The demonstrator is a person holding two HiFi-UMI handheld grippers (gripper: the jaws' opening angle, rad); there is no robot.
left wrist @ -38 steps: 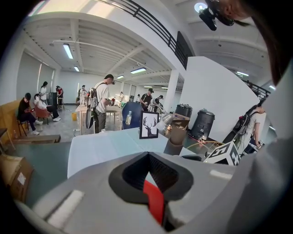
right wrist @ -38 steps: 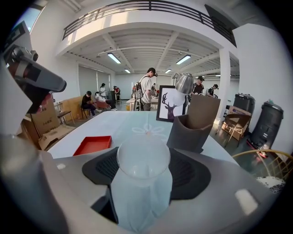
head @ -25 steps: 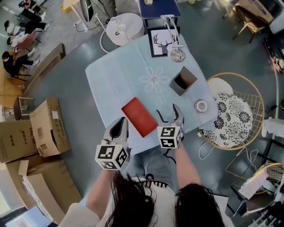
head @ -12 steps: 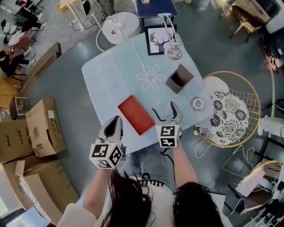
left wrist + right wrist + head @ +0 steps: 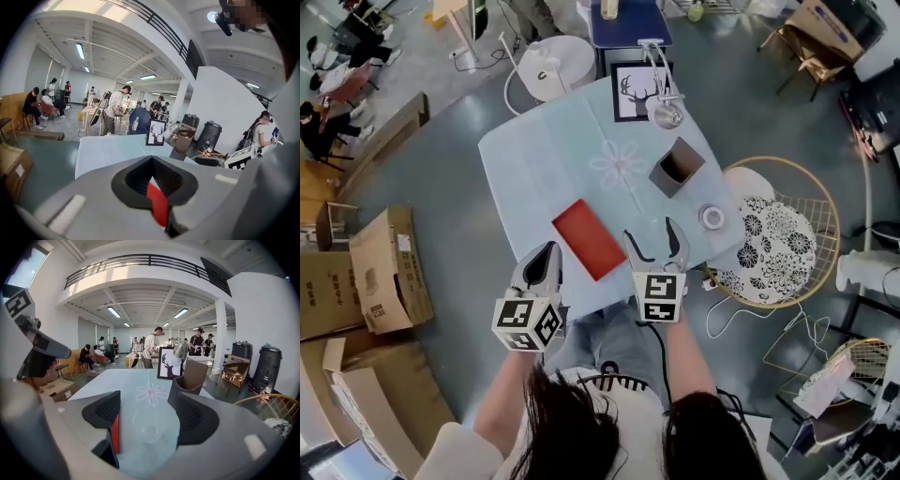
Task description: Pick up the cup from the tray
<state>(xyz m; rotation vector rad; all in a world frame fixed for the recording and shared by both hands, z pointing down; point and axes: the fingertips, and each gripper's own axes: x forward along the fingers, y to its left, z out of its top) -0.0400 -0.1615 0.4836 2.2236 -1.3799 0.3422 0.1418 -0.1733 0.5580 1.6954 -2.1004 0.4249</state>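
A clear glass cup (image 5: 150,426) stands upright on the pale blue table (image 5: 544,159), just right of the flat red tray (image 5: 588,239). My right gripper (image 5: 151,416) hangs over the cup, open. Its jaws have just been opening; the cup shows between them, and neither pad touches it. In the head view this gripper (image 5: 651,234) sits at the table's near edge, and the cup is too faint to make out there. My left gripper (image 5: 548,251) is shut on nothing, near the tray's near-left corner. A sliver of the red tray (image 5: 157,201) shows through its jaws.
A brown open box (image 5: 676,167), a deer picture (image 5: 636,91), a metal lamp (image 5: 666,114) and a small round roll (image 5: 711,217) occupy the table's right and far side. A wicker chair (image 5: 778,244) stands right of the table, cardboard boxes (image 5: 380,272) to its left.
My right gripper's jaws have spread a little wider and the gripper has lifted off the table. The left gripper has stayed in place.
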